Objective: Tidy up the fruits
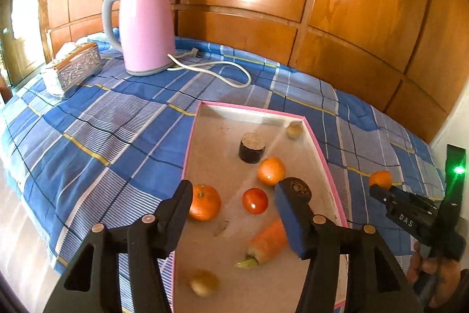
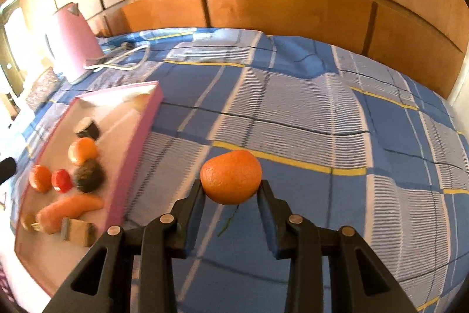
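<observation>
1. Right wrist view: right gripper (image 2: 231, 188) clamps a round orange mandarin (image 2: 231, 176) above the blue checked cloth (image 2: 293, 113), beside the pink-rimmed shallow tray (image 2: 137, 119).
2. Left gripper (image 1: 234, 192) hangs spread and empty over the tray's near end, above a red tomato (image 1: 254, 200).

My left gripper (image 1: 234, 195) hides one side of an orange (image 1: 205, 202) in the tray (image 1: 318, 147) and covers part of a carrot (image 1: 265, 244). A pale lump (image 1: 204, 282) near the bottom edge is too blurred to name. From my right wrist, the tray's near end is smeared, and a boxy brown thing (image 2: 79, 232) there stays unclear. The kettle (image 2: 74, 40) is washed out by glare.
</observation>
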`<state>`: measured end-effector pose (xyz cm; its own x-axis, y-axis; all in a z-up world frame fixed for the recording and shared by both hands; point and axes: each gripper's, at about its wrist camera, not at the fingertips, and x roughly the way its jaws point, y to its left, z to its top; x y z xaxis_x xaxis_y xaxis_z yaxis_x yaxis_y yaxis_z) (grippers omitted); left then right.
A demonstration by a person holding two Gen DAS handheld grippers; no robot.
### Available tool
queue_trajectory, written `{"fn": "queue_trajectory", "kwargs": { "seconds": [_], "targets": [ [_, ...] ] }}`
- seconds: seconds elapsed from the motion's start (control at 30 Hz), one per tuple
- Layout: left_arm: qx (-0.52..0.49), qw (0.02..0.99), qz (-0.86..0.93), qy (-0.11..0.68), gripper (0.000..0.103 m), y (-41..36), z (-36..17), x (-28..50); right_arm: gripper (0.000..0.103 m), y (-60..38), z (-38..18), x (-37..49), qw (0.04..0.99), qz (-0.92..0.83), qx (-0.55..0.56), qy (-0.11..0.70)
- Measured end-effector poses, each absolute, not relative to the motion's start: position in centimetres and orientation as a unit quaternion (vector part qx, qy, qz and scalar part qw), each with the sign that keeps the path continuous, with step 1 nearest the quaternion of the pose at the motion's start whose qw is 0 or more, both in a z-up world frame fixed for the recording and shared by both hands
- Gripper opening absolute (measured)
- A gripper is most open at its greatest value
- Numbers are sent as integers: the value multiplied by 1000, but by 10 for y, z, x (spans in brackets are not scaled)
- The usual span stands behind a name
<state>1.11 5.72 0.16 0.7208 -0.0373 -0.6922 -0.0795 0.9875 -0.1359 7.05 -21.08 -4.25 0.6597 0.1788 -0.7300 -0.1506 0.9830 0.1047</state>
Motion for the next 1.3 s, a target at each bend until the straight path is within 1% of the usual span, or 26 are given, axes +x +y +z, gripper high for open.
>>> {"fn": "queue_trajectory", "kwargs": {
  "seconds": [0.23, 0.3, 0.47, 0.53, 0.63, 0.7, 0.9, 1.0, 1.07, 1.13, 1.3],
  "targets": [
    [-85, 930, 27, 356, 73, 70, 8, 5, 36, -170, -17, 56, 907, 173, 15, 383],
    [-87, 931, 31, 354, 73, 73, 9, 3, 36, -153, -12, 53, 900, 208, 12, 383],
    [-93, 932, 46, 347, 80, 80, 12, -2, 37, -111, -11, 46, 877, 274, -8, 396],
    [-94, 933, 50, 345, 85, 82, 14, -3, 39, -96, -13, 44, 870, 285, -19, 403],
    [-97, 934, 55, 340, 89, 85, 16, -5, 39, -82, -17, 41, 863, 297, -22, 408],
    [-99, 933, 59, 340, 90, 86, 16, -5, 41, -79, -18, 39, 862, 299, -23, 409],
    [-102, 933, 67, 338, 94, 87, 18, -7, 41, -82, -17, 28, 873, 279, -34, 398],
    [-99, 935, 72, 334, 98, 86, 20, -8, 41, -86, -14, 24, 886, 253, -34, 386],
    [-96, 935, 71, 333, 99, 84, 21, -10, 41, -90, -13, 22, 893, 236, -29, 381],
    [-93, 936, 72, 331, 102, 82, 22, -11, 41, -91, -11, 22, 898, 225, -27, 378],
    [-87, 937, 73, 329, 103, 78, 24, -13, 41, -96, -9, 19, 908, 200, -30, 368]
  ]
}}
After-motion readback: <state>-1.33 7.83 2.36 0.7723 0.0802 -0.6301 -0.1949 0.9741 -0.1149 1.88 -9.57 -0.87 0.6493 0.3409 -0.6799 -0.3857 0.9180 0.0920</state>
